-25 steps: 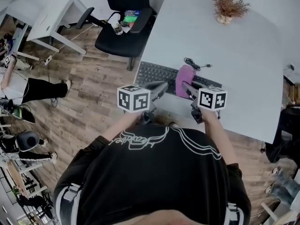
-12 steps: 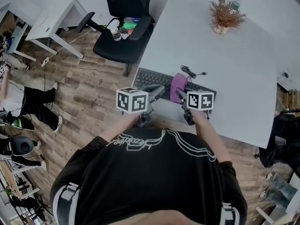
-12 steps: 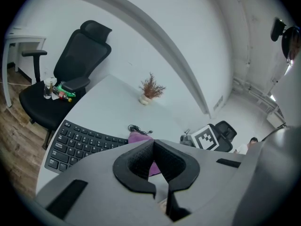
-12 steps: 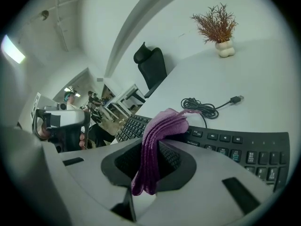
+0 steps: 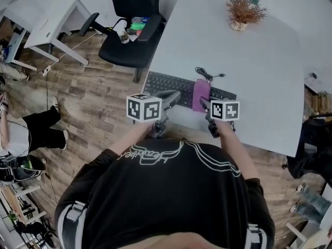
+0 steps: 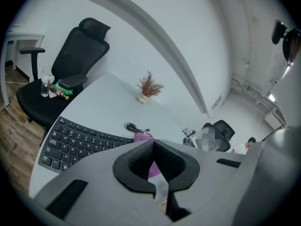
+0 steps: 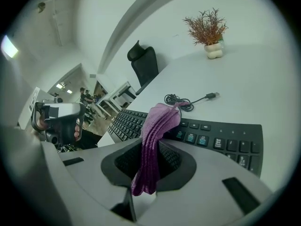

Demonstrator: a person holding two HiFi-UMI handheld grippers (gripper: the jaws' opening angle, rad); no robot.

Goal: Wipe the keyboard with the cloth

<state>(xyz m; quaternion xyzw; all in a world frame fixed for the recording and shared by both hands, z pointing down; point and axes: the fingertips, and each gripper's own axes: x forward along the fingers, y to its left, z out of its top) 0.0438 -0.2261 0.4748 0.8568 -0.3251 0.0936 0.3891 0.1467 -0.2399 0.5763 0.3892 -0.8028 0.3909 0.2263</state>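
One keyboard (image 5: 168, 83); one purple cloth (image 5: 201, 92) across it, clamped by right gripper (image 5: 203, 102); left gripper (image 5: 175, 94) beside cloth, jaws together, empty.

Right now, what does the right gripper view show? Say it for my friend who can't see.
The right gripper pinches a purple cloth whose far end drapes onto a black keyboard on a white table. Behind lie a coiled cable and a small potted plant.
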